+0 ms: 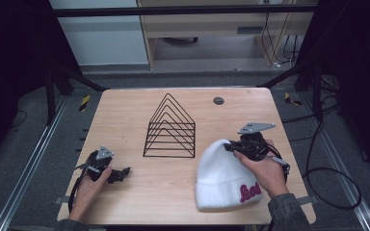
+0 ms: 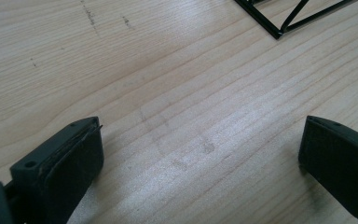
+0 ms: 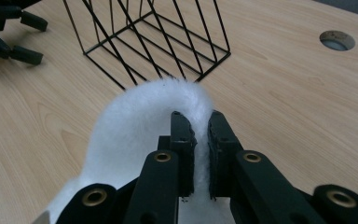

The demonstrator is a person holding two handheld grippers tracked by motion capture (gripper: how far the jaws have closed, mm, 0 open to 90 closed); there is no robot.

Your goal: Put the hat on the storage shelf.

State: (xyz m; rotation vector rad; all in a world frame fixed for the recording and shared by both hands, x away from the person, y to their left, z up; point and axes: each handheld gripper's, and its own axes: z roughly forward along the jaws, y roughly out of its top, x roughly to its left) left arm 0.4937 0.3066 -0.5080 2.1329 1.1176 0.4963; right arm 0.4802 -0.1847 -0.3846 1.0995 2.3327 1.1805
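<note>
A white knit hat [image 1: 224, 178] with a pink logo lies on the wooden table [image 1: 125, 110] at the front right. My right gripper [image 1: 231, 147] is shut on the hat's top edge; in the right gripper view its jaws pinch the fuzzy white fabric [image 3: 149, 112]. A black wire rack [image 1: 170, 129] with a peaked top stands at the table's middle, just beyond the hat [image 3: 158, 42]. My left gripper [image 1: 124, 174] rests at the front left, open, with bare wood between its fingers [image 2: 65, 158].
A round grey cable hole [image 1: 218, 100] sits at the back right of the table. A corner of the wire rack [image 2: 289, 18] shows ahead of the left gripper. Dark floor, rails and cables surround the table.
</note>
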